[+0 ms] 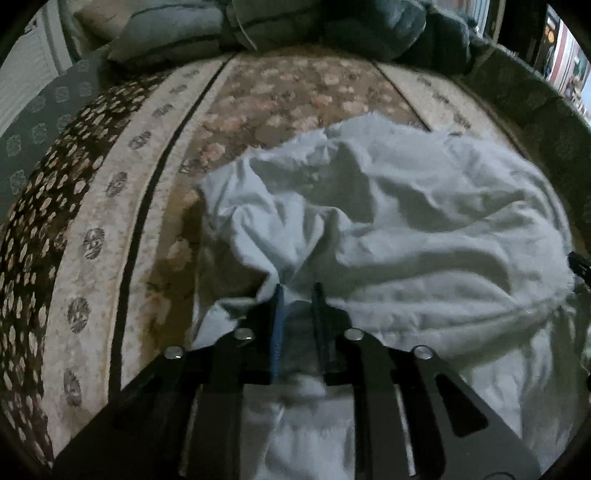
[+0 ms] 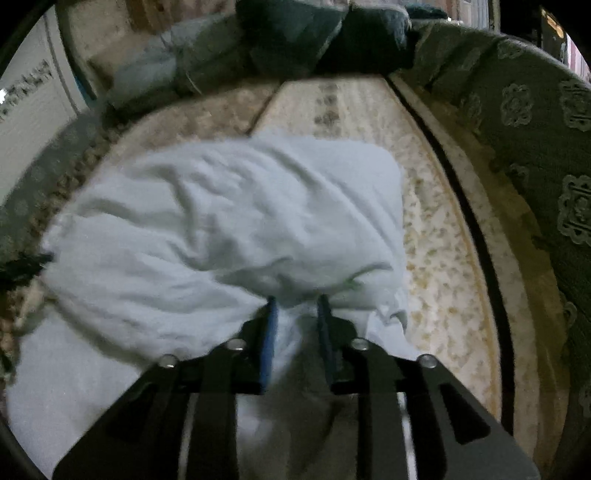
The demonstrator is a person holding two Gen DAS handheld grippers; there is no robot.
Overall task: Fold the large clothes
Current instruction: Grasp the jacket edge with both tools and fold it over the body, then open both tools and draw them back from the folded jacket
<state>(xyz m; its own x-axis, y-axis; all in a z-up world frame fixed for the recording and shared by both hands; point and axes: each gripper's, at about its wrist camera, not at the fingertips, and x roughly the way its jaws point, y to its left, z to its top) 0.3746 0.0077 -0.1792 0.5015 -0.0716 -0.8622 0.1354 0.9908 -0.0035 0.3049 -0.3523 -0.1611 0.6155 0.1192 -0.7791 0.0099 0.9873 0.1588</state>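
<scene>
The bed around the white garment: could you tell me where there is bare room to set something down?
Bare patterned bedspread lies left of the white garment, out to the bed's dotted edge, and beyond it up to the pillows. A narrower cream strip runs between the garment's right edge and the dark green border. The head end is crowded with pillows.

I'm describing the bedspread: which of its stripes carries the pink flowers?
The wide brown middle stripe, partly under the crumpled white garment; the cream stripes beside it bear grey medallions instead.
</scene>
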